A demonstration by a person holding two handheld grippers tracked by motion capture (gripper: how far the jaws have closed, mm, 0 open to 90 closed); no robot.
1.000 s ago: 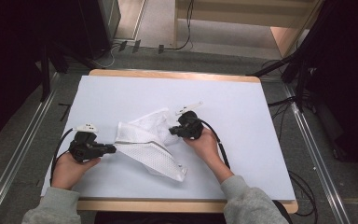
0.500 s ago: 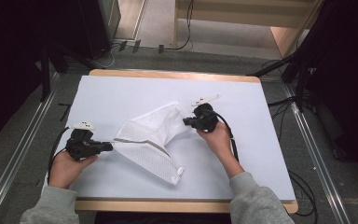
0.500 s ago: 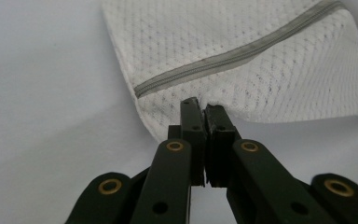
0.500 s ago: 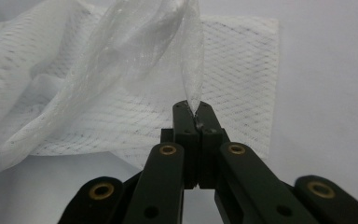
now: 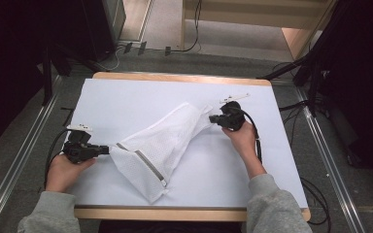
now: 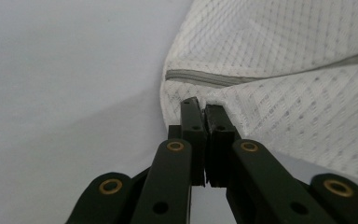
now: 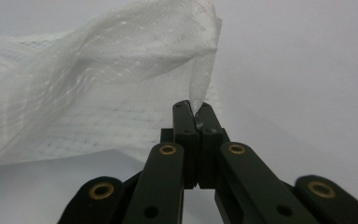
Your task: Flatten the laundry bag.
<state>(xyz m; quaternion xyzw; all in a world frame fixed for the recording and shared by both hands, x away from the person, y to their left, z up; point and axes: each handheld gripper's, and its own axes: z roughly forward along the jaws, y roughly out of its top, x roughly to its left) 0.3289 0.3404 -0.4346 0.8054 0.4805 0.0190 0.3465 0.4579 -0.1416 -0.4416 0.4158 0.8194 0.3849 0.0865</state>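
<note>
A white mesh laundry bag (image 5: 162,145) with a grey zipper (image 5: 150,167) lies stretched across the white table cover (image 5: 126,97). My left gripper (image 5: 108,149) is shut on the bag's left corner by the zipper end; in the left gripper view the jaws (image 6: 203,107) pinch the mesh bag (image 6: 284,93) just below the zipper (image 6: 205,78). My right gripper (image 5: 211,118) is shut on the bag's far right corner. In the right gripper view a thin fold of the mesh bag (image 7: 121,70) rises from between the closed jaws (image 7: 193,109). The bag hangs taut between both hands.
The wooden table edge (image 5: 175,76) frames the white cover. Cables (image 5: 257,141) trail from each gripper. Metal rails (image 5: 24,160) run along both sides of the table, and dark equipment stands at the back left and right.
My right gripper has moved up and to the right with its bag corner. The left gripper has shifted left and toward me. The bag has been drawn out from a crumpled heap into a long stretched shape.
</note>
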